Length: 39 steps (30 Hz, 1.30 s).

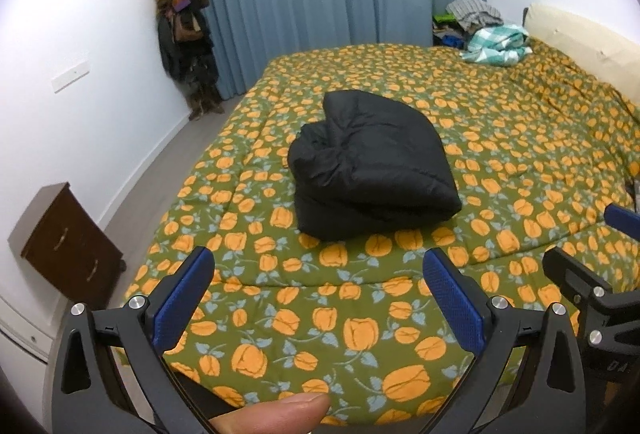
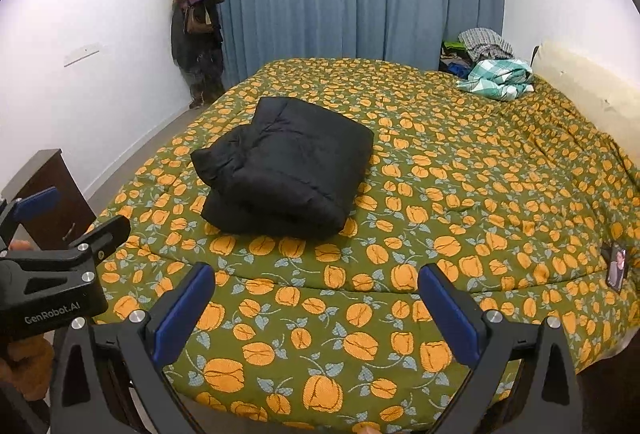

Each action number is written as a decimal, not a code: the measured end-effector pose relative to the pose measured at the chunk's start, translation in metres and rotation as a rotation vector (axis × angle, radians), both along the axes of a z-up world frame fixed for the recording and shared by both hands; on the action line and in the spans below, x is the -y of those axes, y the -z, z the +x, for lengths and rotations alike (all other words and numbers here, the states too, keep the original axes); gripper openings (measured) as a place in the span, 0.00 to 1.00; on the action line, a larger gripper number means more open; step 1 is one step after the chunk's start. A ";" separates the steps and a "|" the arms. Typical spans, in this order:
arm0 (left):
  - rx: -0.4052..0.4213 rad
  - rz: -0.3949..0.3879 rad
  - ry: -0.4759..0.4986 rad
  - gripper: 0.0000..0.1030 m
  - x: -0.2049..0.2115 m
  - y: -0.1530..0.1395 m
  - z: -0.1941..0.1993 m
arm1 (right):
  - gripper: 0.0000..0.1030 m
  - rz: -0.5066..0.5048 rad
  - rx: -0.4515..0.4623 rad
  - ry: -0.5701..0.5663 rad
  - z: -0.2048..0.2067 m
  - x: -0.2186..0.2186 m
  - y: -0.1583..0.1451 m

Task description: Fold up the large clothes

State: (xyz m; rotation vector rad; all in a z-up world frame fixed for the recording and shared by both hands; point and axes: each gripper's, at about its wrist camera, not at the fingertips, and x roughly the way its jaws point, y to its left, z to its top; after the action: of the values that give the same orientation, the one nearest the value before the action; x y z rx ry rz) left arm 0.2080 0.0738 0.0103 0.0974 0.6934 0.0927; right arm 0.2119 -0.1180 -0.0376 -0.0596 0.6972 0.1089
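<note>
Left gripper [image 1: 318, 274]: blue-padded fingers [image 1: 186, 298] spread wide, nothing between them, held over the near edge of the bed [image 1: 360, 346]. Right gripper [image 2: 316, 288]: same, fingers [image 2: 448, 308] wide apart and empty, just beside the left. Both well short of the black puffer jacket [image 1: 372, 165].

Jacket sat mid-bed on the orange-flower quilt [image 2: 460, 193], already doubled into a thick bundle, rounded fold toward the grippers, looser lobes bunched on its left side.

Looked done or close to it. Risks judged from there:
- Puffy fill trapping air; top layer likely to spring back and slide off the lower one if left unpressed.
- Loose left lobes: likely to flop open if nudged or lifted from one side only.
- Slick shell: pinching one layer would probably peel the stack apart rather than move it whole.
- Soft quilt underneath, no firm backing for pressing flat; also easy to snag by accident.

Clothes pile [image 2: 496, 73] at far corner well clear.
</note>
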 end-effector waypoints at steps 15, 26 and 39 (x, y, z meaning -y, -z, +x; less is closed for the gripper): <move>-0.003 0.000 -0.033 1.00 -0.006 -0.004 0.000 | 1.00 -0.016 -0.016 -0.026 -0.003 -0.010 -0.005; 0.003 -0.001 -0.031 0.99 -0.004 -0.006 -0.001 | 1.00 -0.006 -0.006 -0.028 -0.008 -0.011 -0.014; 0.003 -0.016 -0.026 1.00 -0.004 -0.006 -0.002 | 1.00 -0.001 -0.016 -0.025 -0.008 -0.009 -0.013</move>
State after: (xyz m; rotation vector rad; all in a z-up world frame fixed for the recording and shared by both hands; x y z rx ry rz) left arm 0.2060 0.0776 0.0167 0.0733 0.6926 0.1123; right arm 0.2035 -0.1094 -0.0245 -0.0687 0.7124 0.1332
